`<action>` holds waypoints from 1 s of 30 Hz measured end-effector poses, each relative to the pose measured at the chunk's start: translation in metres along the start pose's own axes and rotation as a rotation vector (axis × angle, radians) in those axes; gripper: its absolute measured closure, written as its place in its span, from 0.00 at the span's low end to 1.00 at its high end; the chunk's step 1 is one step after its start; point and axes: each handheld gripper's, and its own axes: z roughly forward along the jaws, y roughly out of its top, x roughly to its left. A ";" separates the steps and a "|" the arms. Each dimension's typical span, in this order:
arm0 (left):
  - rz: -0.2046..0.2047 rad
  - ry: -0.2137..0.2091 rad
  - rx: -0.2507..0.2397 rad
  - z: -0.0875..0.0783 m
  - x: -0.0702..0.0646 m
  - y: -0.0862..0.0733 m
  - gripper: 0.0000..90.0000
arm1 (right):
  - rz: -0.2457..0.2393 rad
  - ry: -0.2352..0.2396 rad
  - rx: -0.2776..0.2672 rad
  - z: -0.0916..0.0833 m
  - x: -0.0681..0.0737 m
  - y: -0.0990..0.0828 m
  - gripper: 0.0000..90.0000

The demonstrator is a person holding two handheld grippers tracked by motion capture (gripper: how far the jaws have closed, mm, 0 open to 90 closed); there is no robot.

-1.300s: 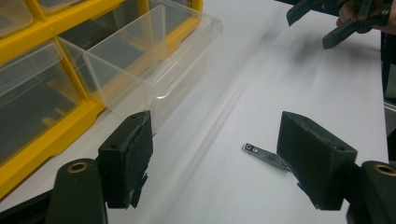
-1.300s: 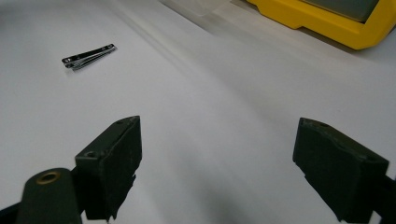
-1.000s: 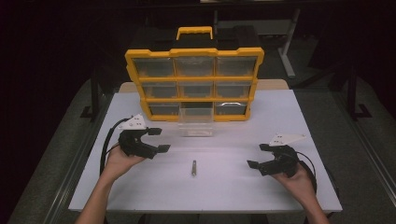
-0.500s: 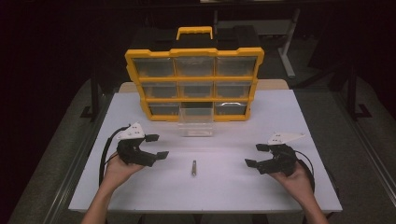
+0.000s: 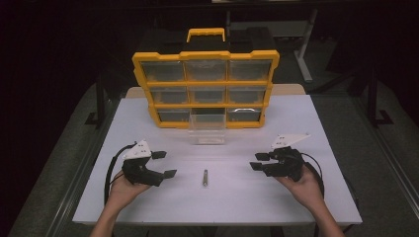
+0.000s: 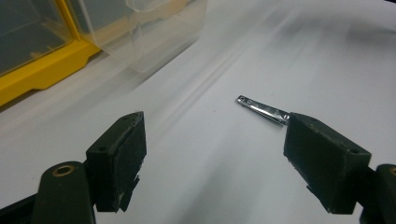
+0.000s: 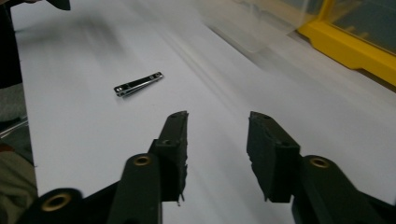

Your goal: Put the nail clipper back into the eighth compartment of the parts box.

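One nail clipper (image 5: 205, 177) is observed flat on the white table (image 5: 306, 123), in front of the yellow organiser (image 5: 205, 89) and apart from it. The clipper is positioned between the two grippers, touched by neither. The left gripper (image 5: 165, 164) is held left of the clipper with its jaws spread wide and nothing between them; in the left gripper view the clipper (image 6: 261, 110) is seen just beyond the right-hand jaw, clear of both pads. The right gripper (image 5: 258, 161) is held right of the clipper, well apart from it; its jaws have just been closing and are now at a narrower gap, with only bare table between them. In the right gripper view the clipper (image 7: 138, 84) is seen ahead and to the left of the jaws.

Counted: one clipper, two grippers, one organiser with nine drawer bays in three rows of three, one clear drawer (image 5: 208, 126) pulled out of the lower middle bay onto the table.

The clipper is slim, shiny metal. The jaws are matt black blocks. The organiser frame is yellow plastic with translucent drawers and a top handle.
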 end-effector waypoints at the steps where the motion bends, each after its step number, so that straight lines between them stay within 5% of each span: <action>1: 0.002 0.003 0.005 -0.001 0.000 -0.001 0.23 | -0.007 0.003 0.004 0.002 0.001 0.002 0.68; 14: -0.012 0.016 -0.010 -0.005 0.000 -0.008 0.23 | -0.083 0.082 0.072 0.030 0.024 0.039 0.97; 30: -0.007 0.006 -0.007 -0.004 0.002 -0.011 0.23 | -0.048 0.105 0.174 0.087 0.030 0.052 0.98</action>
